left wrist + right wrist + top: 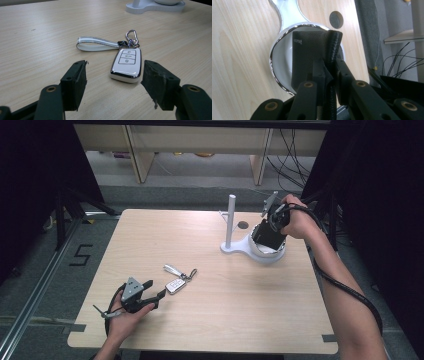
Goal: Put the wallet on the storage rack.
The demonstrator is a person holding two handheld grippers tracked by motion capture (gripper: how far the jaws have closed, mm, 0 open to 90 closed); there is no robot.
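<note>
The pale rectangular wooden table [210,320] is carrying everything. Toward its far right corner, a white stand with an upright grey post and a round chrome-rimmed dish [235,247] is sitting. The right gripper [272,227] is hanging over that dish, its jaws clamped tight on the edge of a black leather wallet [308,55]; the wallet is standing on end in the bowl, so, as I judge it, this item is arriving but is not yet let go. Near the front left, the left gripper [156,294] is lying low with its jaws spread wide, gripping nothing. Just ahead of it, a white car key fob with chrome edging [126,64], a white strap loop [96,43] and a small silver carabiner [131,37] is resting flat on the wood, untouched. Picking up that key and carrying it over appears to be what remains.
</note>
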